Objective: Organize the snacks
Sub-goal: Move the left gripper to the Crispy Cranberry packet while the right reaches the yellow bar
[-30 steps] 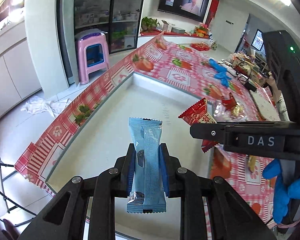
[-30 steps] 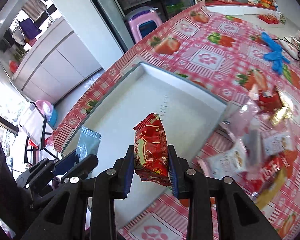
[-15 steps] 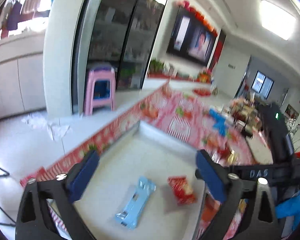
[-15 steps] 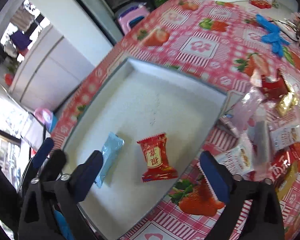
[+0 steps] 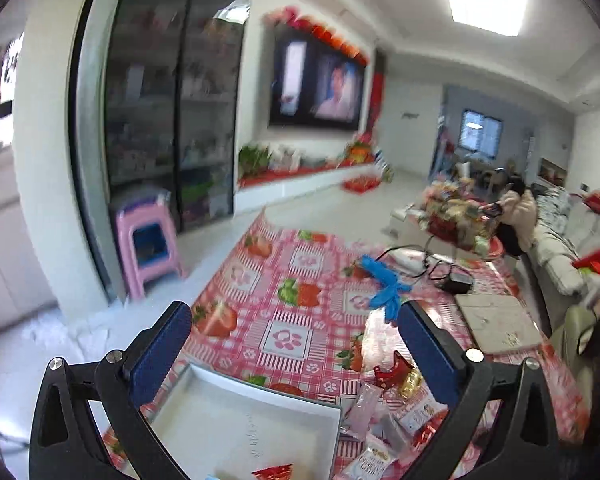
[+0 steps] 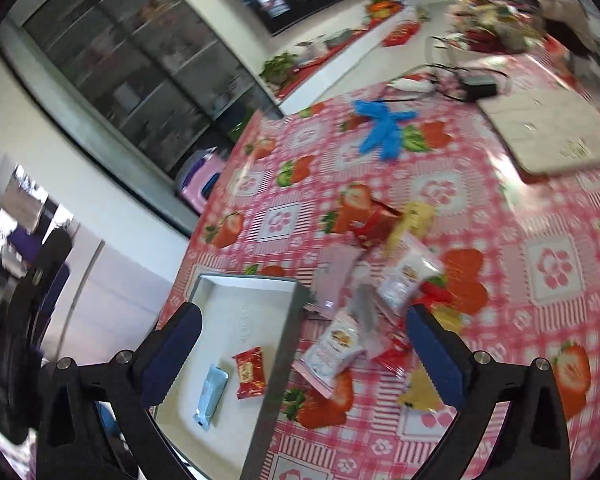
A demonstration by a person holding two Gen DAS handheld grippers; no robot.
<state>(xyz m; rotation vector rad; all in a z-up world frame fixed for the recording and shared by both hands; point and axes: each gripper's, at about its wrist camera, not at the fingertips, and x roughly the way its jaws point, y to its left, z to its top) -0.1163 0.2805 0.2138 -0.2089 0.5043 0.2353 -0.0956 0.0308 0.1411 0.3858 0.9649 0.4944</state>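
Entry, snack sorting, early stage. I counted 2 items already lying flat in the white tray: 1 red snack packet and 1 pale blue snack packet, side by side near the tray's 6 o'clock end, the blue one at the red one's 8 o'clock. Neither touched a gripper.

Remaining stock: a loose pile of snacks sat on the counter, just beside the tray's right wall at its 3 o'clock. I made out white, pink, red and yellow wrappers, partly overlapping; motion blur kept me from an exact count. I judged most of the job was left.

Left gripper: its jaws had just been opening and stood fully spread, nothing between them; through the gap I saw the tray's far corner and the checked cloth.

Right gripper: its jaws had just been opening too, now wide apart and holding nothing, hanging above the tray's right wall and the pile's near edge.

Unrelated: 1 blue glove lay at the counter's 12 o'clock, well apart from the snacks.
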